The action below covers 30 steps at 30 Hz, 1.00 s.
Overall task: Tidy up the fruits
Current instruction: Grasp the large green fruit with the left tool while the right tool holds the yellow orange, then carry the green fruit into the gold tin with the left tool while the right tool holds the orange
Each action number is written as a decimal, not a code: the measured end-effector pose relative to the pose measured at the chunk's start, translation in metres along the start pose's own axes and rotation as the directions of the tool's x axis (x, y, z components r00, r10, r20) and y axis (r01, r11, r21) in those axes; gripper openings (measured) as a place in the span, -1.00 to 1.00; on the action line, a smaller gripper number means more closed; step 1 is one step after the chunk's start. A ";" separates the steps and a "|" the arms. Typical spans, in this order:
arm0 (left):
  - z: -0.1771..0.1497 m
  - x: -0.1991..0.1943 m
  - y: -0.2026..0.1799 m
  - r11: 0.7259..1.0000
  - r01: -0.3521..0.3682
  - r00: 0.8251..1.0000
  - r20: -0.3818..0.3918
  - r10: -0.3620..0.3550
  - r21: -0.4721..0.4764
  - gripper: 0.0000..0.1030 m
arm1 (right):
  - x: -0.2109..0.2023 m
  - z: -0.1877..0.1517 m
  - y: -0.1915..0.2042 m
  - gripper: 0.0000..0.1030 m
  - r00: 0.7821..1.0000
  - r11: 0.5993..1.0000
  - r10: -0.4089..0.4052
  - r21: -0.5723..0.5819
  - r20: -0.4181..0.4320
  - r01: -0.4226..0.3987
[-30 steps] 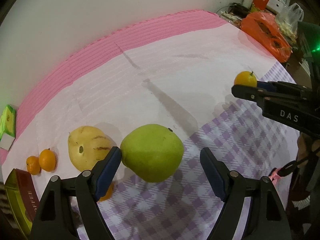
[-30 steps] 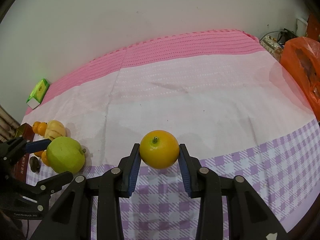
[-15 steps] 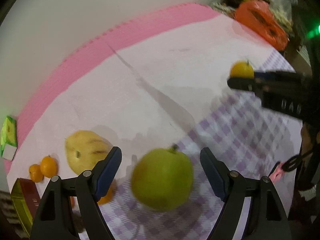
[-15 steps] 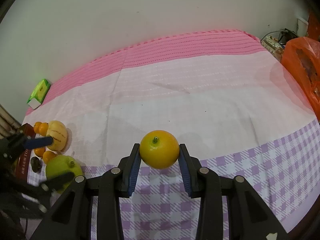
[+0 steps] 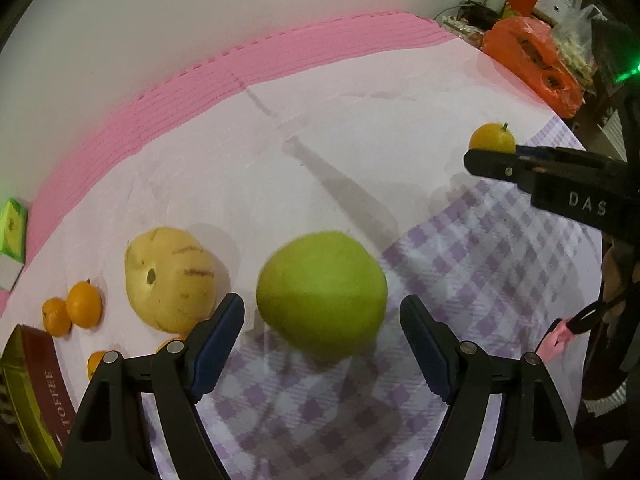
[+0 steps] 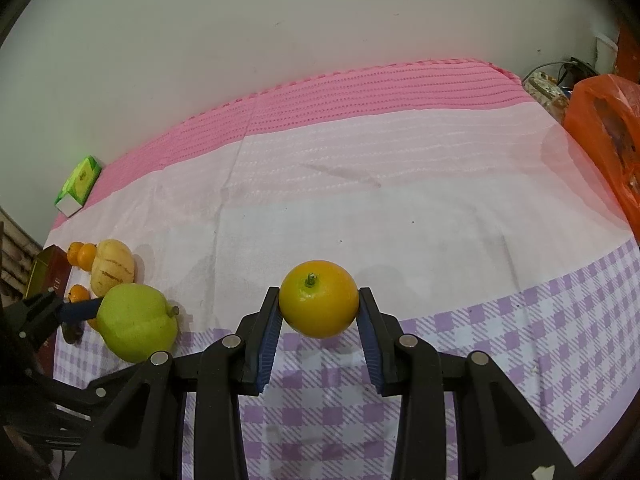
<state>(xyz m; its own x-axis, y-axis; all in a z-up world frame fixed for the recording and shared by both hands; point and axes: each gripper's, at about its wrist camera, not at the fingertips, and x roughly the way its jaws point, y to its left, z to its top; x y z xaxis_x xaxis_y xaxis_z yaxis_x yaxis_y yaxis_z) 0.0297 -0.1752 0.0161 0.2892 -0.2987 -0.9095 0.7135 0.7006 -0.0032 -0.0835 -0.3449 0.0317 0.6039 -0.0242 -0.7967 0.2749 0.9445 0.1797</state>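
Right tongs: clamped on an orange, stem up, held above the desk's near edge where the checked purple cloth begins.

Left tongs: spread wide, empty; a green pear lies between the pads, touching neither, near the desk's left end.

Beside the pear: a striped yellow melon, then small tangerines toward the left edge, and a toffee tin at the near left corner.

Far left edge: a green carton. Right end: an orange plastic bag.

Risks, as judged: the rounded pear may roll on the cloth and knock the melon or tangerines; the smooth orange could slip from its narrow two-point hold if tilted.
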 end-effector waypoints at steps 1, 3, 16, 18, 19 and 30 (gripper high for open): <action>0.001 0.001 -0.001 1.000 0.003 1.000 -0.003 -0.003 0.000 0.56 | 0.000 0.000 0.000 -0.33 1.000 1.000 -0.001 0.001 -0.001 0.001; 0.003 0.005 -0.002 1.000 0.007 1.000 -0.010 -0.007 -0.005 0.56 | 0.001 -0.001 0.001 -0.33 1.000 1.000 -0.001 0.000 -0.005 0.001; 0.002 0.015 -0.001 0.999 0.027 0.999 -0.037 -0.029 -0.039 0.32 | 0.001 -0.001 0.001 -0.33 1.000 1.000 -0.006 0.002 -0.008 0.006; 0.001 0.014 -0.003 0.999 0.021 0.999 -0.033 -0.022 -0.034 0.32 | 0.001 -0.001 0.002 -0.33 1.000 1.000 -0.009 -0.004 -0.006 0.009; 0.001 0.014 -0.004 0.999 0.017 0.999 -0.031 -0.018 -0.035 0.32 | 0.001 -0.001 0.003 -0.33 1.000 1.000 -0.011 -0.008 -0.005 0.011; -0.009 -0.003 -0.002 0.998 0.014 1.000 -0.018 -0.016 -0.065 0.31 | 0.003 -0.005 0.007 -0.33 0.999 0.999 -0.031 -0.037 -0.022 0.030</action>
<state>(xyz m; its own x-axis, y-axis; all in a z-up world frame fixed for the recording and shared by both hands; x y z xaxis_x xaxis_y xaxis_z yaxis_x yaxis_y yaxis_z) 0.0216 -0.1703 0.0152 0.2662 -0.2976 -0.9168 0.6745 0.7370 -0.0434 -0.0835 -0.3371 0.0277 0.5783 -0.0462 -0.8145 0.2650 0.9549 0.1339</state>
